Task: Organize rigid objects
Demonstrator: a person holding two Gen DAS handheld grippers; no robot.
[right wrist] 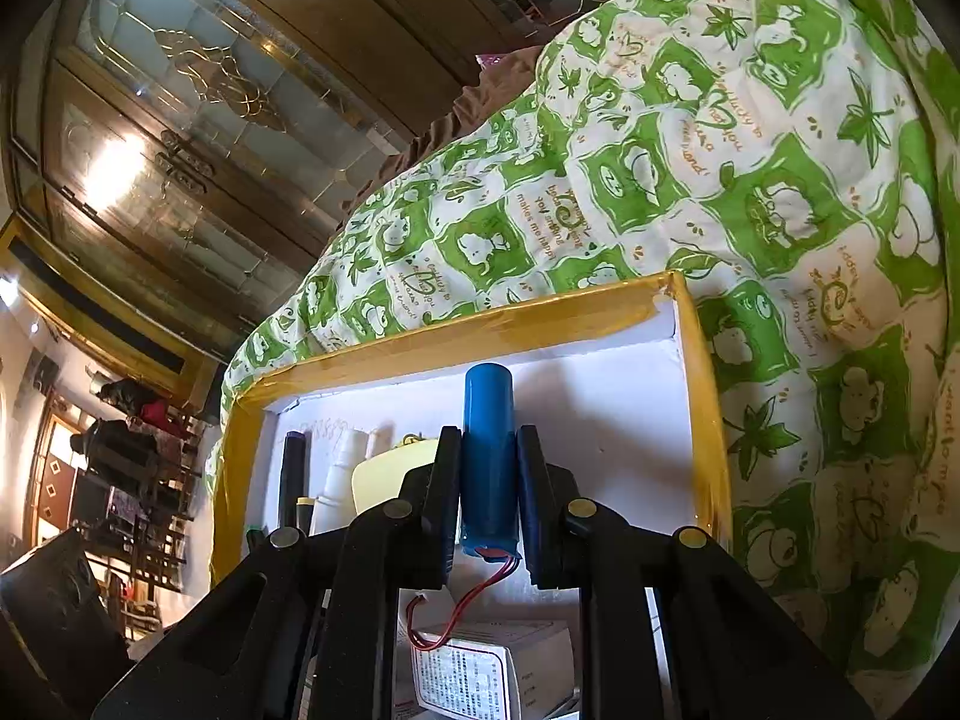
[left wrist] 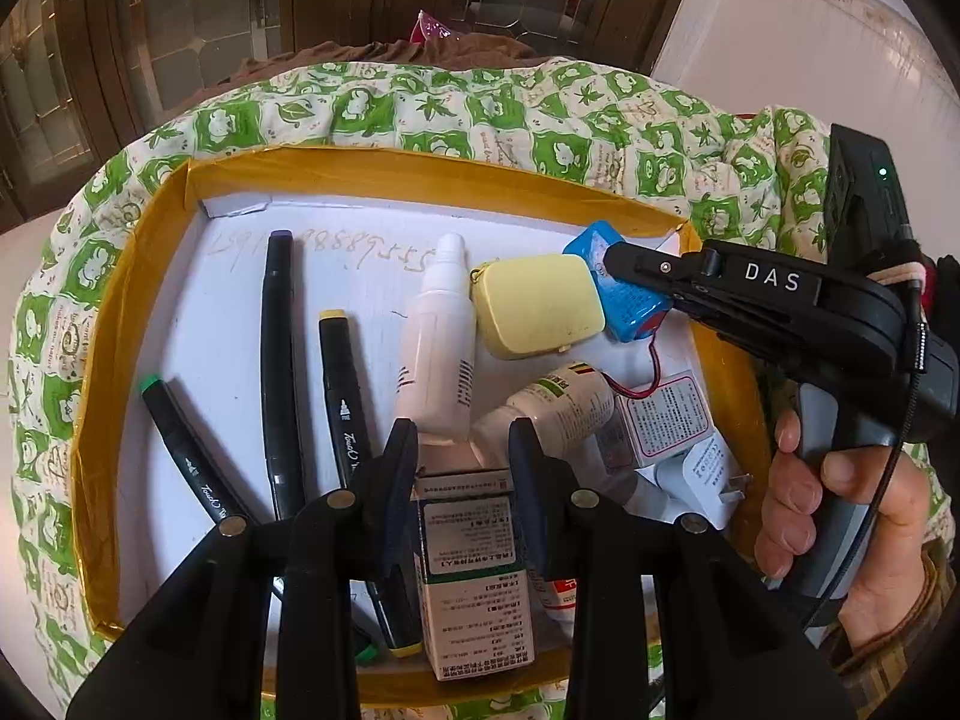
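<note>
My left gripper [left wrist: 463, 431] is shut on a white and green medicine box [left wrist: 474, 576], holding it over the near part of the yellow-rimmed tray [left wrist: 414, 174]. The right gripper [right wrist: 489, 437] is shut on a blue battery pack [right wrist: 489, 450] with a red wire, above the tray's far right corner [right wrist: 678, 300]. In the left wrist view that gripper [left wrist: 621, 258] comes in from the right, the blue battery pack [left wrist: 624, 306] in its jaws and a hand [left wrist: 840, 504] on its handle.
On the tray's white floor lie three black markers [left wrist: 279, 360], a white spray bottle [left wrist: 438, 348], a pale yellow case [left wrist: 537, 303], a tipped white bottle [left wrist: 558, 414], a labelled white box [left wrist: 666, 420] and a plug [left wrist: 714, 480]. A green-patterned quilt [left wrist: 420, 108] surrounds the tray.
</note>
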